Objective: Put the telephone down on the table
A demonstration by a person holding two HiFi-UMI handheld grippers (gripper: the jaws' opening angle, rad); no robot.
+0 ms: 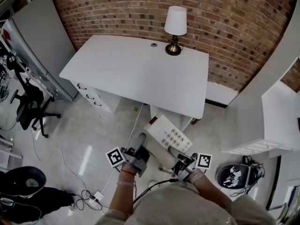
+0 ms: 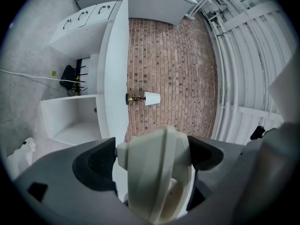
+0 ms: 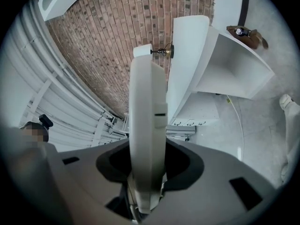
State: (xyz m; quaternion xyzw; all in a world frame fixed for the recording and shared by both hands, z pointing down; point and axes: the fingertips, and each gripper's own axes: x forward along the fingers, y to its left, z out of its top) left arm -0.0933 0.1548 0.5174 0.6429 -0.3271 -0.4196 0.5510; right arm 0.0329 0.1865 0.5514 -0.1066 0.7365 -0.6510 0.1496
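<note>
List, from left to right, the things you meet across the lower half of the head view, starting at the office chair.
In order: black office chair → left gripper → telephone → right gripper → dark bag on the floor.

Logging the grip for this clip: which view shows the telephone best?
The head view: the whole telephone, keypad up, held between left gripper and right gripper, short of the table. The left gripper view shows only one rounded end in the jaws; the right gripper view only a thin edge.
</note>
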